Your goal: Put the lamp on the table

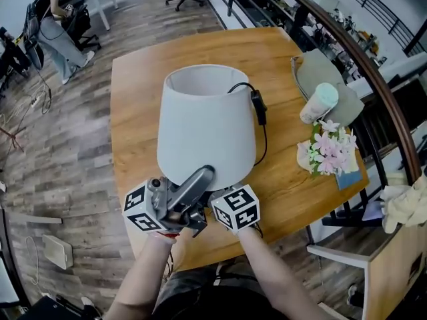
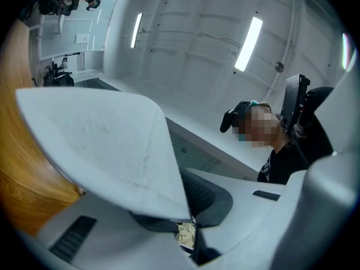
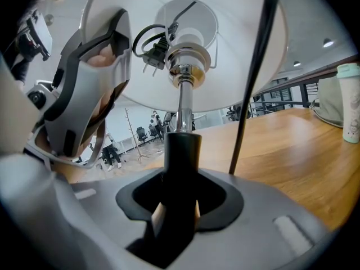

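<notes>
Lamp [image 1: 207,129] held over the near half of the wooden table [image 1: 137,99], close to the person. Its long axis ran from the grippers at the near table edge up through the stem [image 3: 181,103] to the white shade [image 1: 200,139]. The shade's narrow top opening pointed up and away from the person, and its wide rim faced the grippers. The base was not visible, so contact with the table could not be judged.

The black cord [image 1: 265,142] with its inline switch [image 1: 259,107] hung down the shade's right side; the plug [image 3: 154,55] lay inside the shade by the socket.

The table's far and left parts were bare. A pale cup [image 1: 319,103], a grey bag [image 1: 320,69] and a bunch of flowers [image 1: 330,149] crowded the right edge, apart from the lamp. A railing ran beyond them.

Right gripper [image 3: 179,207]: jaws fairly wide, closed round the black sleeve [image 3: 181,156] at the stem's lower end.

Left gripper [image 2: 188,229]: jaws nearly together, pinching the shade's lower rim, which ran in between them.
</notes>
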`<state>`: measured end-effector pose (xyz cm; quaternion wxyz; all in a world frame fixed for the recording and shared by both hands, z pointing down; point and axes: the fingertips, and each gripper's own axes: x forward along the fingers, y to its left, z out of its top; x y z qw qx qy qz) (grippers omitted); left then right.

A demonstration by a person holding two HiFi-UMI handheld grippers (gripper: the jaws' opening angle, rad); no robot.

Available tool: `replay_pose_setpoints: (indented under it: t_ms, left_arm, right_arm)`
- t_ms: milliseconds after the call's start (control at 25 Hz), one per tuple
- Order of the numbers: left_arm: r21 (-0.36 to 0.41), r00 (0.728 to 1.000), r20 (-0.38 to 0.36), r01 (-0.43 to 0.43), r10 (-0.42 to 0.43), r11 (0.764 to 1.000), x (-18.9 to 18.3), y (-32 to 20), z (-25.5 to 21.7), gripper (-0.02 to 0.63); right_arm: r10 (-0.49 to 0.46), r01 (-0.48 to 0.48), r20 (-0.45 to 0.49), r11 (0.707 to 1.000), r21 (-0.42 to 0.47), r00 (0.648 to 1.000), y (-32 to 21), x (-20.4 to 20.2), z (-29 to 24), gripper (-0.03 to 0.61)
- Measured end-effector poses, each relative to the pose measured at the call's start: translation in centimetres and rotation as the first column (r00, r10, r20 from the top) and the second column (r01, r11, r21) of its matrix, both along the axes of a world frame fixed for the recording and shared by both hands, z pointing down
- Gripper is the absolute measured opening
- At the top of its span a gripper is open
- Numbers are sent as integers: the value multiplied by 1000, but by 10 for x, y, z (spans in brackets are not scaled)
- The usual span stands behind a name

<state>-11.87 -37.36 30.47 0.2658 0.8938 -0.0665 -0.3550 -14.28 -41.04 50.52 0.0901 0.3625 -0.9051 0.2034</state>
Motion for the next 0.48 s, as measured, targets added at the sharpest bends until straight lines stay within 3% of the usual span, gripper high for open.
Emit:
replay_pose_setpoints:
  t_ms: [240, 480]
  left_arm:
    - [11, 1000, -7, -5, 5, 1000, -9, -26, 7, 11]
    - [16, 997, -70, 11, -10, 1000, -32, -46, 3, 12]
  right_arm:
    - [16, -16, 12, 1000, 6, 1000, -23, -6, 7, 156]
    - [-9, 9, 1, 997, 77, 1000, -39, -16, 0, 163]
